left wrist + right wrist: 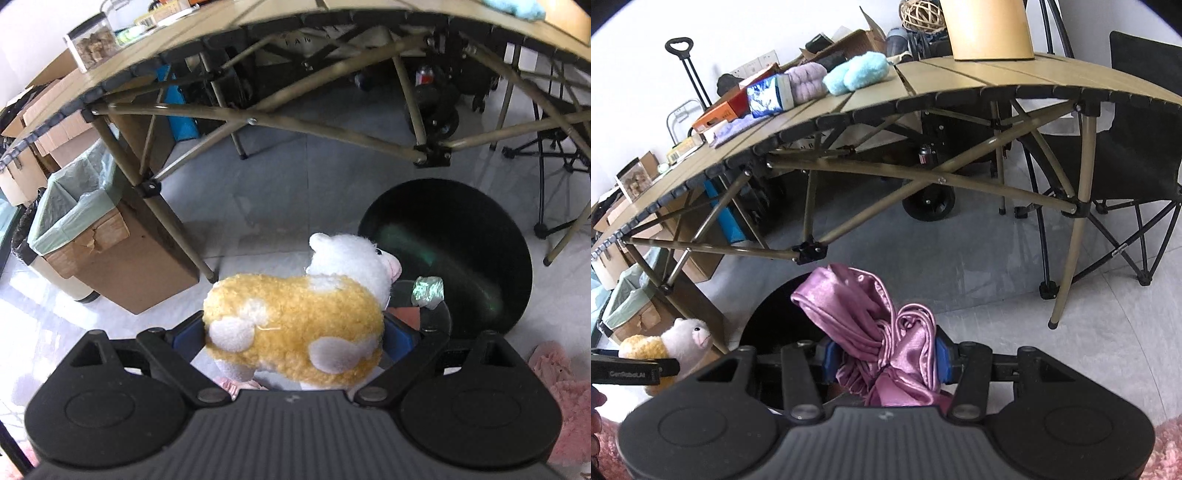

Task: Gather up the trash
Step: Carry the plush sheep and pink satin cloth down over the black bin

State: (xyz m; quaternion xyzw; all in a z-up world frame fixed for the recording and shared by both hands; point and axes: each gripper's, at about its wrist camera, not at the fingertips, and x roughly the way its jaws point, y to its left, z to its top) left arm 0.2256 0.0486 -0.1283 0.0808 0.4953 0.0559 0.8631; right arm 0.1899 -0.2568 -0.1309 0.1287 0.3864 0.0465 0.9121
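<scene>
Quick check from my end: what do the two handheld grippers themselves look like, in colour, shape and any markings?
Both match: the left gripper and right gripper have matte black bodies with a ribbed centre panel, two round discs, black linkage bars on silver pivots, and blue pads. White lettering, too blurred to read, runs along the left gripper's finger.

Left wrist view. The left gripper [293,332] clamps a fluffy yellow-and-white plush sheep [295,325] between its blue pads [397,339]. Just beyond the sheep's head stands a round black bin [461,236], open, with a crumpled silvery wrapper [427,291] inside. Left of the bin: a cardboard box lined with a pale green bag [85,236]. Behind the bin: a tan slatted folding table [258,22].
</scene>
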